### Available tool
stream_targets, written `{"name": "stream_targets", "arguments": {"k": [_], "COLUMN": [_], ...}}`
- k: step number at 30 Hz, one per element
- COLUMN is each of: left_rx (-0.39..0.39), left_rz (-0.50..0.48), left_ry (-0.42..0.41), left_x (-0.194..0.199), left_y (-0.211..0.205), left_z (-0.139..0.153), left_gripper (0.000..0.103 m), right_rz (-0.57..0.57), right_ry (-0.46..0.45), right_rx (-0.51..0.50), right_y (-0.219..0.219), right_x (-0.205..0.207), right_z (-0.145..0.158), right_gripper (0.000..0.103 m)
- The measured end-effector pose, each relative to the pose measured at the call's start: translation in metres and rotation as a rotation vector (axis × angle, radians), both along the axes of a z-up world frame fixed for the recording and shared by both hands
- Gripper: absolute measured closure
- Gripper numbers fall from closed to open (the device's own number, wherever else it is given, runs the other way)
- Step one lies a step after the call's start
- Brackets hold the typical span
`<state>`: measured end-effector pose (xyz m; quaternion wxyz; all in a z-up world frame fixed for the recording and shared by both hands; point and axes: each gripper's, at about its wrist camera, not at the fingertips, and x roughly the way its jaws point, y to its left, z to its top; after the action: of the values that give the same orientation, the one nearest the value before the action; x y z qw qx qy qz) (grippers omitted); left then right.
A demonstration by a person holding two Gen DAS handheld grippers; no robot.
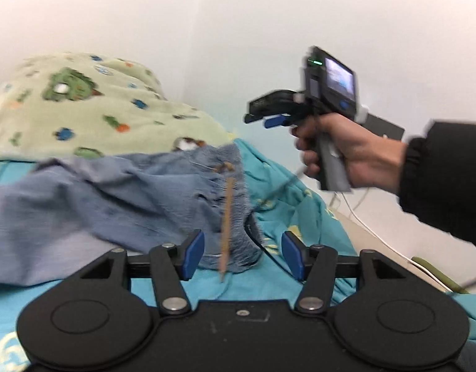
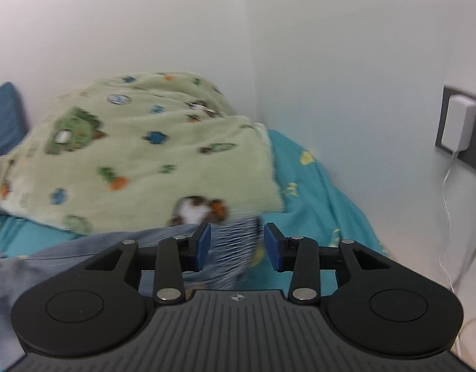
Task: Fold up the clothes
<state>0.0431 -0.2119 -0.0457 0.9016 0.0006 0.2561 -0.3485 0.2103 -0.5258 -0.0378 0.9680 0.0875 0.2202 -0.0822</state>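
A blue-grey garment [image 1: 114,192] with a gathered waistband and a tan drawstring [image 1: 227,217] lies crumpled on a teal bedsheet [image 1: 287,204]. My left gripper [image 1: 242,255] is open, its blue pads either side of the waistband end, just above it. My right gripper [image 1: 262,119] is held in a hand up in the air to the right, its jaws open and empty. In the right wrist view the right gripper [image 2: 238,245] is open above the waistband [image 2: 235,241].
A green patterned fleece blanket [image 1: 92,108] is heaped behind the garment, also seen in the right wrist view [image 2: 138,161]. White walls meet in a corner behind the bed. A white charger [image 2: 458,122] and cable hang on the right wall.
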Motion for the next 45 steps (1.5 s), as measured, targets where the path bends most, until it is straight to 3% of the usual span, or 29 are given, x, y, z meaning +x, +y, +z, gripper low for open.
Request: {"name": "stream_targets", "arguments": {"k": [4, 9, 13, 17, 20, 26, 28, 30, 32, 35, 42, 45], "left_rx": [0.025, 0.051, -0.042, -0.13, -0.153, -0.169, -0.163, -0.173, -0.201, -0.252, -0.273, -0.278], "left_rz": [0.089, 0.262, 0.416, 0.527, 0.584, 0.608, 0.605, 0.602, 0.607, 0.615, 0.556, 0.557], "left_ry": [-0.012, -0.005, 0.014, 0.028, 0.058, 0.088, 0.097, 0.114, 0.13, 0.14, 0.035, -0.01], "left_x": [-0.009, 0.007, 0.028, 0.052, 0.072, 0.102, 0.111, 0.115, 0.116, 0.114, 0.074, 0.054], "left_y": [0.047, 0.108, 0.157, 0.196, 0.213, 0.23, 0.231, 0.232, 0.236, 0.242, 0.242, 0.244], "left_z": [0.022, 0.038, 0.036, 0.025, 0.014, -0.009, -0.018, -0.025, -0.027, -0.023, 0.013, 0.025], "left_gripper": [0.051, 0.051, 0.051, 0.051, 0.051, 0.051, 0.051, 0.052, 0.053, 0.053, 0.053, 0.053], "right_rz": [0.1, 0.265, 0.362, 0.42, 0.414, 0.404, 0.396, 0.384, 0.377, 0.364, 0.377, 0.414], "right_ry": [-0.023, -0.006, 0.05, 0.082, 0.091, 0.134, 0.115, 0.087, 0.076, 0.064, 0.039, 0.079], "right_rx": [0.008, 0.046, 0.087, 0.031, -0.023, -0.133, -0.142, -0.149, -0.147, -0.192, -0.239, -0.212], "right_y": [0.06, 0.146, 0.208, 0.248, 0.258, 0.262, 0.262, 0.262, 0.264, 0.27, 0.267, 0.263], "right_x": [-0.037, -0.065, -0.046, -0.014, 0.006, 0.035, 0.036, 0.036, 0.032, 0.015, -0.052, -0.086], "right_z": [0.014, 0.004, -0.018, -0.043, -0.066, -0.108, -0.111, -0.111, -0.109, -0.095, -0.048, -0.037], "right_gripper": [0.062, 0.062, 0.061, 0.053, 0.052, 0.054, 0.062, 0.084, 0.099, 0.1, 0.101, 0.101]}}
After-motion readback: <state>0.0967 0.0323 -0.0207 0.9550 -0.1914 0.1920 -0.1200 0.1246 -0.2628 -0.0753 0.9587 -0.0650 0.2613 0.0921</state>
